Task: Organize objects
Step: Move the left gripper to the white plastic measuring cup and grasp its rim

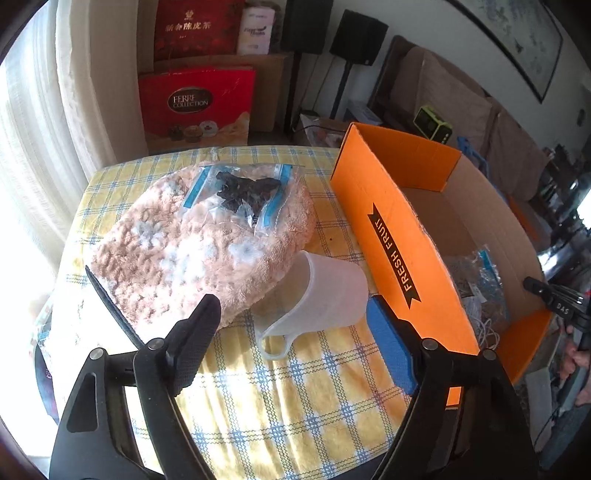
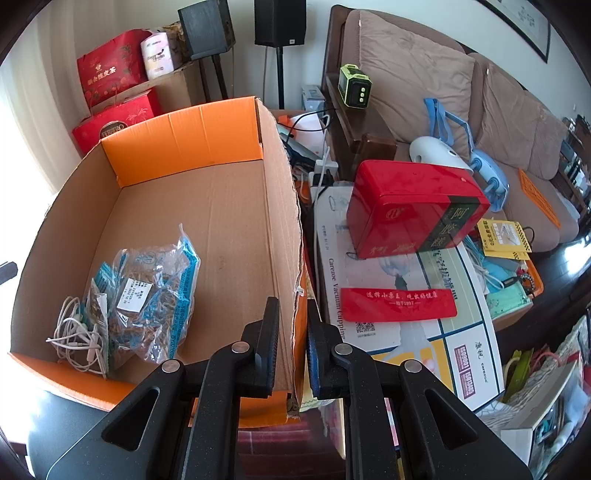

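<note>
A clear plastic cup (image 1: 325, 291) lies tipped on the checked tablecloth (image 1: 295, 398), between a fluffy towel (image 1: 192, 258) and the orange box (image 1: 399, 251). The left gripper (image 1: 295, 314) stands spread around it, untouching. The right gripper (image 2: 293, 343) pinches the box wall.

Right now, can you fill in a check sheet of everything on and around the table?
Surface: checked tablecloth.
Job's things: cup lying on its side; fluffy towel with a bag on top; orange box holding snack bags.
Clutter: red tin, red gift boxes.
Grippers: left gripper open around the cup; right gripper clamps the box wall.
Cables: white cable in the box.
Surroundings: sofa, speakers.
</note>
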Demonstrator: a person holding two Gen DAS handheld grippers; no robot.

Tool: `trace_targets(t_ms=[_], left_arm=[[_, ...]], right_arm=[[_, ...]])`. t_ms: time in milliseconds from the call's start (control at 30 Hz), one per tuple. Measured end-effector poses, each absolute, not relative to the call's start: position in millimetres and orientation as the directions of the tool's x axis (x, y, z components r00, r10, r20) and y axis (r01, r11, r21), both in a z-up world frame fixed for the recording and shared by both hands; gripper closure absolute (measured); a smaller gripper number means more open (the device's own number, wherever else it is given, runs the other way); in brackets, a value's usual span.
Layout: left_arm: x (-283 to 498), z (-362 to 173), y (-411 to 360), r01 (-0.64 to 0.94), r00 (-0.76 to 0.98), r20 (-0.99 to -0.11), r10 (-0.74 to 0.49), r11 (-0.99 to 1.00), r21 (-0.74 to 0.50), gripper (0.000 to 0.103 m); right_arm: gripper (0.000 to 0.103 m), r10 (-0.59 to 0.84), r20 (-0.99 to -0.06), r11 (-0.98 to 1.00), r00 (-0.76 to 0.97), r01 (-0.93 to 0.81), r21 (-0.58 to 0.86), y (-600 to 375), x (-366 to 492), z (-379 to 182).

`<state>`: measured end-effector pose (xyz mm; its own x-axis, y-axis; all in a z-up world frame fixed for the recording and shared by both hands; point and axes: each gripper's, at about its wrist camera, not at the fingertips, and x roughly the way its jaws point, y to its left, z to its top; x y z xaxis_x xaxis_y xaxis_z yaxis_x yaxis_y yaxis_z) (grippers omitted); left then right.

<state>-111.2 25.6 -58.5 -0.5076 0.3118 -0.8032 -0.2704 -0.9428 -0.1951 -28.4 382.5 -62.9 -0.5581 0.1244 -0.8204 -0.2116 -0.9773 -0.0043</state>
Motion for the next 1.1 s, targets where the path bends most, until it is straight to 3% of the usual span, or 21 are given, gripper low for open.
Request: trace_targets(t_ms=[100,233,300,567,867,1100], left_arm=[[-113,-68,27,-0.28,-0.483,-0.814,0.323,-0.938,-0.205,0.042],[-113,-76,31,-0.296,-0.465,-0.819,0.336,-0.931,-0.214,0.05],[-113,-78,33,-0.312,-0.451,-0.821,0.349,-0.924,-0.222,0.063],[-111,-76,35,-0.358,-0.41,-0.817,0.405,-0.895,-0.264,0.088],[-109,-83,45,-0.385,-0.377,-0.824,0.423,-0.88,-0.277,0.089],[-104,-71,44,-0.377,-0.412,-0.794,0.448,-0.877,-0.299,0.1]], right_arm=[[0.091,0.124,-0.82,-0.977,-0.558,-0.212,-0.003,382,-29,-63],[0.091,0.124,-0.82,-0.977,-0.558,-0.212,-0.004,382,-29,-63],[0.091,0.124,-0.82,-0.977,-0.558,-0.212,-0.004,382,-29,-63],[0.09,0.125,-0.821,-0.977,-0.558,-0.212,-0.005,382,-29,-63],[0.09,0.128,-0.821,-0.977,-0.557,-0.212,-0.009,382,-27,-63],[0.09,0.128,-0.821,-0.977,-0.556,-0.211,-0.009,382,-27,-63]])
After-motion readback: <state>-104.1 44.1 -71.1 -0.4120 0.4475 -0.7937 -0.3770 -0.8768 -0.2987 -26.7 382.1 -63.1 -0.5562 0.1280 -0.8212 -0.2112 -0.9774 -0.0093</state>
